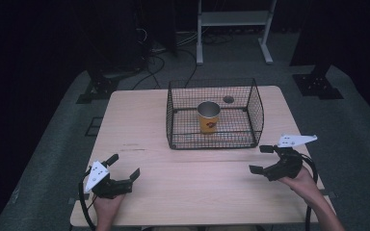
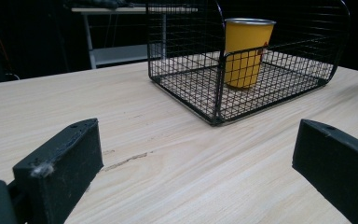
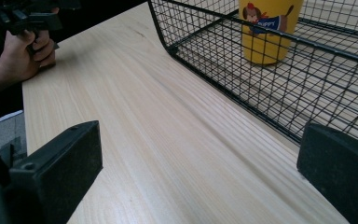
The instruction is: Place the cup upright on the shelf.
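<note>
Left claw (image 1: 124, 166) at near-left corner of the wooden tabletop (image 1: 192, 187), jaws spread wide, holding nothing. Black wire basket (image 1: 215, 139) sits mid-tabletop toward the far edge, open top; inside stands one yellow paper cup (image 1: 208, 117), upright, cartoon dog print, contents not discernible. Right claw (image 1: 260, 159) near-right, jaws apart, empty.

Place: a lab or test room, set up for recording.
Walls: dark on all sides, black curtain-like surround.
Floor: grey carpet (image 1: 361, 130); loose cables (image 1: 159, 57) trail across it.
Fixtures: black stand bases (image 1: 317, 86) bolted down; white metal frame (image 1: 233, 21) behind.
Work surface: one pale wooden table (image 1: 139, 120), lit from above.
</note>
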Tool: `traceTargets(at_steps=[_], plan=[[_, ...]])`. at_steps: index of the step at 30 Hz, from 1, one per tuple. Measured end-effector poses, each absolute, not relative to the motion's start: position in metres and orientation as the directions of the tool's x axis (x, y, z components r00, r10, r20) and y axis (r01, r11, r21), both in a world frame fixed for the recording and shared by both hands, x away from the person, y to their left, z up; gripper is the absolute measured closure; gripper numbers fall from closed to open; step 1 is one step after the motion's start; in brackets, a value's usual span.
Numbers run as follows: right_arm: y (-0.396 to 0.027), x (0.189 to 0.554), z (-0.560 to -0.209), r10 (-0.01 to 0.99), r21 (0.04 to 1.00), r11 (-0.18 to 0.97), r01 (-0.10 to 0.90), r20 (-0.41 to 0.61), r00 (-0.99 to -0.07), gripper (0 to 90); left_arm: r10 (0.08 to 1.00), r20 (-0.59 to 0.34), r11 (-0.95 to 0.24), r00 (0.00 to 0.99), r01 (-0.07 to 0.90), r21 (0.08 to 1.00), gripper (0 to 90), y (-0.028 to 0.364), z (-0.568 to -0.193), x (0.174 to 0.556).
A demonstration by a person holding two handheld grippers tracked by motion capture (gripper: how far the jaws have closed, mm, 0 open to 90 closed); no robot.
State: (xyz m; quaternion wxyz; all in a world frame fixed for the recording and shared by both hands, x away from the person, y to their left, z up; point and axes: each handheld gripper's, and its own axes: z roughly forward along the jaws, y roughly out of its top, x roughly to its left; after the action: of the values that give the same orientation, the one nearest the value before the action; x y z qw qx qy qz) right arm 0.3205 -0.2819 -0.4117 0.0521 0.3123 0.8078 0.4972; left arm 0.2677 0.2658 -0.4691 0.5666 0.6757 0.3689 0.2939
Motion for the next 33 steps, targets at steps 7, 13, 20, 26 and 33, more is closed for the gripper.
traceTargets(at_steps=[7,13,20,26,33], plan=[[-0.279,0.32,-0.419,0.55,0.827,0.311,0.469,0.246,-0.798,0.0,0.832,-0.023,-0.084,0.555,0.166,0.983,0.8,0.266,-0.469,0.268],[-0.276,0.316,-0.423,0.54,0.819,0.324,0.474,0.251,-0.803,0.0,0.832,-0.022,-0.084,0.554,0.167,0.982,0.8,0.266,-0.469,0.268],[-0.274,0.311,-0.425,0.526,0.821,0.324,0.471,0.258,-0.811,0.0,0.835,-0.022,-0.084,0.55,0.167,0.982,0.8,0.266,-0.469,0.268],[-0.27,0.305,-0.426,0.515,0.822,0.331,0.462,0.253,-0.819,0.0,0.836,-0.022,-0.084,0.548,0.167,0.982,0.8,0.266,-0.469,0.268],[-0.265,0.298,-0.43,0.512,0.825,0.338,0.453,0.243,-0.824,0.0,0.837,-0.022,-0.084,0.547,0.167,0.982,0.8,0.266,-0.469,0.268]])
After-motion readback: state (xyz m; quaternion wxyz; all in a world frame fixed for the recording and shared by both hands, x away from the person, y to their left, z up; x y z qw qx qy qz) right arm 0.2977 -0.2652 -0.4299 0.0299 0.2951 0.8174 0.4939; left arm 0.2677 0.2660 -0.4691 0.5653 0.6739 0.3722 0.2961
